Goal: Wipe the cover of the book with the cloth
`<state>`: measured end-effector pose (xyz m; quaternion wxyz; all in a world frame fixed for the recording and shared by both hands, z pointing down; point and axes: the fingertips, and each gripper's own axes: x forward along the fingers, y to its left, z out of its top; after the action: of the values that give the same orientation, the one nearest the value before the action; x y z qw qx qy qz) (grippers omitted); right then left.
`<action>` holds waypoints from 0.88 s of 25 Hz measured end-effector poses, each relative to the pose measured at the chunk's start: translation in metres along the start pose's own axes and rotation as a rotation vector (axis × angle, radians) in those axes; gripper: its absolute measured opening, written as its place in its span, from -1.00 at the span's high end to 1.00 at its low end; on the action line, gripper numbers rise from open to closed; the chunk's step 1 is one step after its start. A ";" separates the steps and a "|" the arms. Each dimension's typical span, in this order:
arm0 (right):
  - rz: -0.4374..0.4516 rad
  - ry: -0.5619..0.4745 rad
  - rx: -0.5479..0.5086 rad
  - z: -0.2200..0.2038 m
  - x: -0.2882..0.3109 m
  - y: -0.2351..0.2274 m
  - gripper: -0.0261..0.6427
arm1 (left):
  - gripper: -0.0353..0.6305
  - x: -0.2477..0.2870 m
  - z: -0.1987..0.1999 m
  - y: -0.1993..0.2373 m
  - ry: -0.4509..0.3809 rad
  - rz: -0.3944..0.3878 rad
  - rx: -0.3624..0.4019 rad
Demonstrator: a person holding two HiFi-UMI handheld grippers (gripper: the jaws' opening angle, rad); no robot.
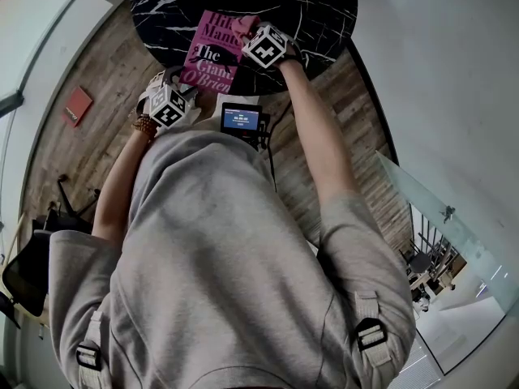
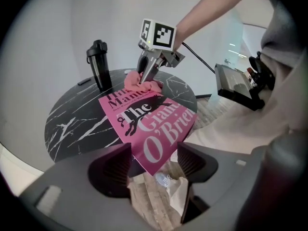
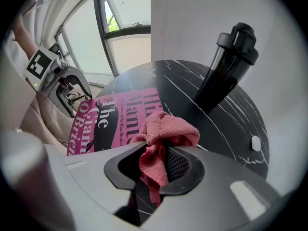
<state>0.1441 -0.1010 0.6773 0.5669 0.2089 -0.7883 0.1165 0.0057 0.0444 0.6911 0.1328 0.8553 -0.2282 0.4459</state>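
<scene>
A pink book (image 1: 212, 51) (image 2: 144, 124) (image 3: 110, 119) lies flat on the round black marble table (image 1: 324, 14) (image 2: 72, 124), its near corner jutting over the table's edge. My right gripper (image 1: 250, 36) (image 2: 143, 81) (image 3: 154, 165) points steeply down and is shut on a pink cloth (image 1: 243, 26) (image 2: 144, 84) (image 3: 166, 129). The cloth's bunched end rests on the book's far corner. My left gripper (image 1: 191, 89) (image 2: 153, 163) (image 3: 72, 93) is at the book's near corner. It is open, with that corner between its pads and not pressed.
A black bottle (image 2: 98, 64) (image 3: 226, 61) stands on the table just beyond the book. A small white object (image 3: 255, 143) lies near the table's rim. A screened device (image 1: 241, 120) (image 2: 233, 85) hangs at the person's chest. A red item (image 1: 78, 105) lies on the wooden floor.
</scene>
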 end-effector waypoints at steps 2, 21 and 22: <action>-0.003 -0.003 0.003 0.001 -0.001 0.000 0.62 | -0.02 0.001 0.000 0.002 0.010 0.008 0.014; 0.002 -0.008 0.016 -0.002 -0.001 0.019 0.62 | -0.04 0.004 -0.001 0.003 0.004 0.019 0.015; 0.004 -0.008 0.016 -0.002 -0.001 0.021 0.63 | -0.04 0.004 -0.001 0.003 0.005 0.019 0.014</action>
<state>0.1366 -0.0816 0.6787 0.5616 0.2125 -0.7901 0.1232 0.0053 0.0416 0.6947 0.1229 0.8529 -0.2330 0.4507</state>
